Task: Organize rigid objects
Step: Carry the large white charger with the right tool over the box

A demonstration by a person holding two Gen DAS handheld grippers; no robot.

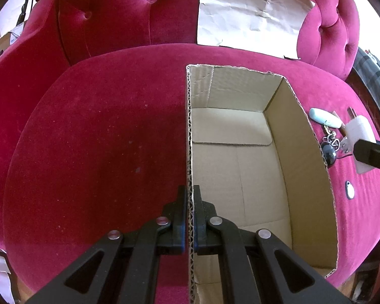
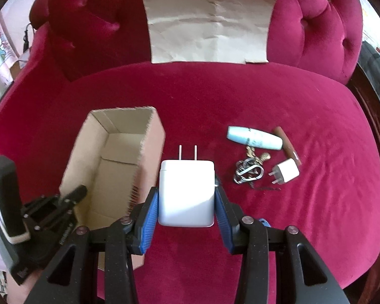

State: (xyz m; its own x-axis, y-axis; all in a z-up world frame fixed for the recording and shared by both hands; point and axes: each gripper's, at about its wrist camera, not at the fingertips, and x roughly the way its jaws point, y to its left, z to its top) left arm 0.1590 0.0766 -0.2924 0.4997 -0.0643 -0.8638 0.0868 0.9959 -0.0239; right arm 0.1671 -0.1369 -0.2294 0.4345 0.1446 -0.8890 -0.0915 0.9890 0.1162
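White charger, prongs pointing away from claw

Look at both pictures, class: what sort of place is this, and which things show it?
Probably a home living room. The work surface is a crimson velvet sofa seat with a tufted, buttoned backrest, and household odds and ends lie on it: a small white charger, a bunch of keys, and an open cardboard box.
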